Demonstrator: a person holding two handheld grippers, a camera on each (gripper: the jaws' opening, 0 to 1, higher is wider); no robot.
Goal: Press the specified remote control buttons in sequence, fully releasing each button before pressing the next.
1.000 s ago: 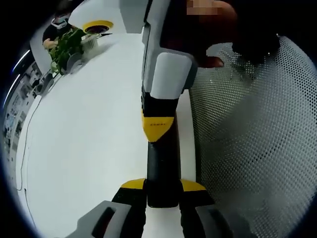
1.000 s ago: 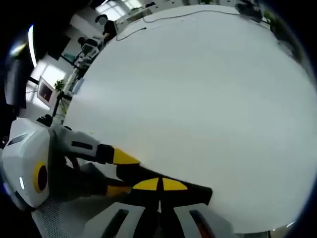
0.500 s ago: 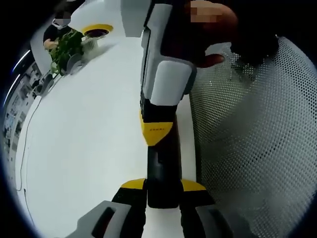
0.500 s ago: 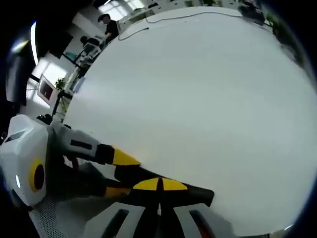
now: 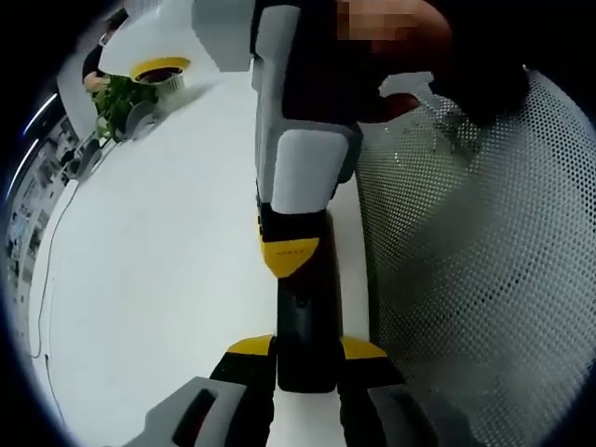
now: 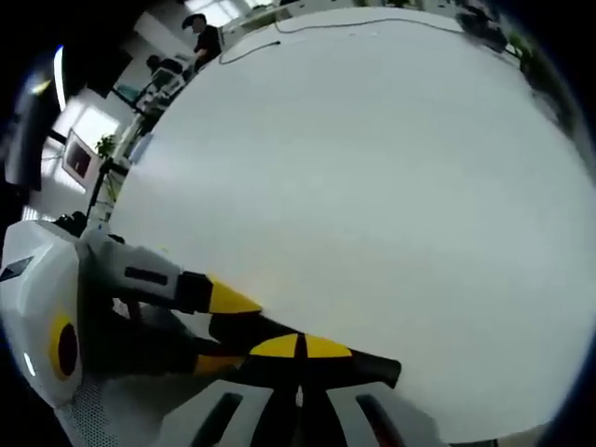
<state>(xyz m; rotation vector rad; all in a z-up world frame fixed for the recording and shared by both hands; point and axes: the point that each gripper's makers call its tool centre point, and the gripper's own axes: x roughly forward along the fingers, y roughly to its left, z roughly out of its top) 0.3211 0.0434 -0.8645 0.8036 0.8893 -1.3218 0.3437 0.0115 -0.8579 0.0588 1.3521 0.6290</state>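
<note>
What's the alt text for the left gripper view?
The left gripper is shut on a black remote at a white table's edge, while the right gripper presses its yellow tip down on the remote. A white mesh surface lies alongside.

A slim black remote control [image 5: 305, 335] is seen lying flat on the white surface [image 5: 158, 279]. Its long body is clamped at one end. No buttons can be distinguished.

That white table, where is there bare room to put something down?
Most of the white table is bare, from the black remote out to the cable at its far edge. It is crowded around the remote, where both grippers meet, and in the far corner by the plant.
</note>
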